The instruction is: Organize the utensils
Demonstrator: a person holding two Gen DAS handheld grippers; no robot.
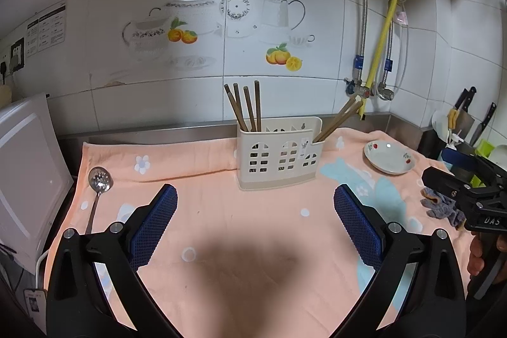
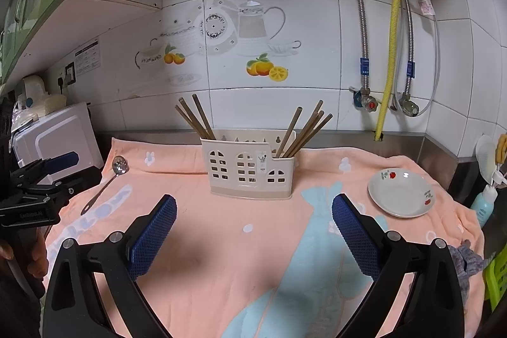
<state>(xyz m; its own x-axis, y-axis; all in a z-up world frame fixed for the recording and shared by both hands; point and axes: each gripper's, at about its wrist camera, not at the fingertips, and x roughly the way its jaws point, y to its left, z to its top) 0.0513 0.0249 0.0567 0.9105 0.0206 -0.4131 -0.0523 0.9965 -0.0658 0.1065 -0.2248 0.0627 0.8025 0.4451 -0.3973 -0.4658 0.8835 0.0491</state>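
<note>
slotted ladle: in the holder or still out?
Out. The slotted steel ladle lies flat on the peach towel, left of the cream plastic utensil holder, which holds only brown chopsticks.

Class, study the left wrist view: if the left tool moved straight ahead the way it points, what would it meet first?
Most likely the cream utensil holder, which stands ahead of the open left tool, slightly right of centre. Only bare peach towel lies between; depth is uncertain.

A steel counter (image 2: 348, 137) runs along the tiled wall, draped with a peach towel (image 2: 221, 243). On the towel stand a cream utensil holder (image 2: 250, 170) with chopsticks (image 2: 304, 132), a slotted spoon (image 2: 107, 182) at left, and a small dish (image 2: 401, 194) and grey rag (image 2: 465, 262) at right.
</note>
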